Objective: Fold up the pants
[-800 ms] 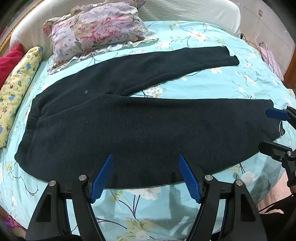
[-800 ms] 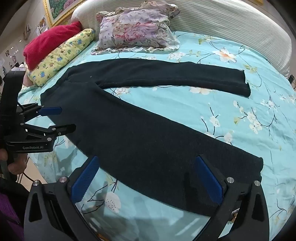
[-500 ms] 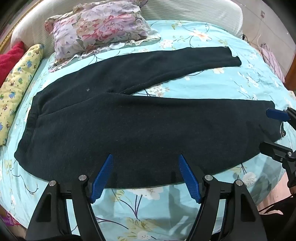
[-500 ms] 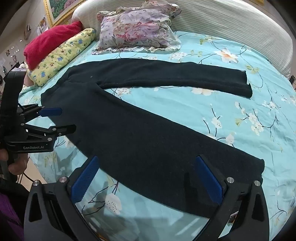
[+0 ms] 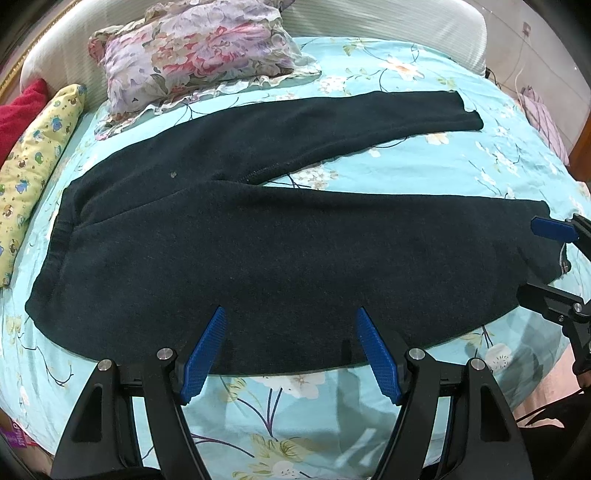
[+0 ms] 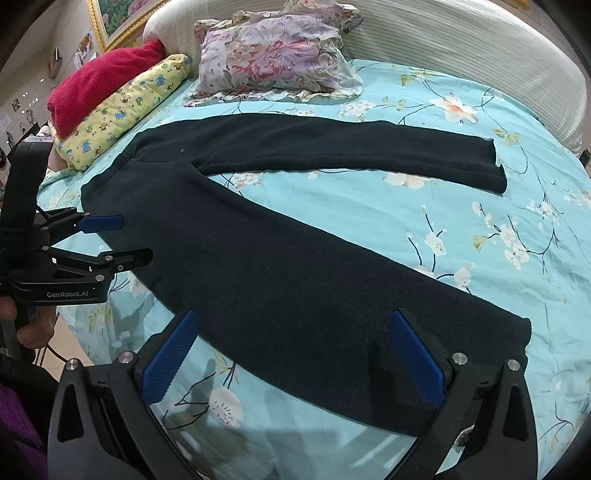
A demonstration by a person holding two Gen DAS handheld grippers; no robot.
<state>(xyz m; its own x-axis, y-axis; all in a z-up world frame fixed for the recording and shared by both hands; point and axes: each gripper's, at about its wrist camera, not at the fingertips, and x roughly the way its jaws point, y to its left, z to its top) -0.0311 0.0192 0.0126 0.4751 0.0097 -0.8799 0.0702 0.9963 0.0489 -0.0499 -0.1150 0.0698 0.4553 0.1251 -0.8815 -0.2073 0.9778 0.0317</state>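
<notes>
Little has shifted in the past second: both grippers have drifted only slightly, and the dark pants (image 5: 258, 251) lie as before, spread flat on the turquoise floral bedsheet (image 5: 280, 406) with the legs splayed in a V. Their fabric looks thick and fleecy, with a gathered waistband at the left in the left wrist view. Left gripper (image 5: 291, 350) hovers with its jaws wide apart over the near edge of the closer leg, its ribbed blue pads (image 5: 207, 354) gripping nothing. Right gripper (image 6: 295, 358) is likewise spread open above that leg's cuff end. Only the right wrist view shows the red cushion (image 6: 99, 81) in full, a gold picture frame (image 6: 122, 22) and the hand around the left gripper's handle. A ruffled floral pillow (image 5: 199, 51) and a yellow printed bolster (image 5: 33, 162) lie at the padded headboard (image 6: 461, 48).
</notes>
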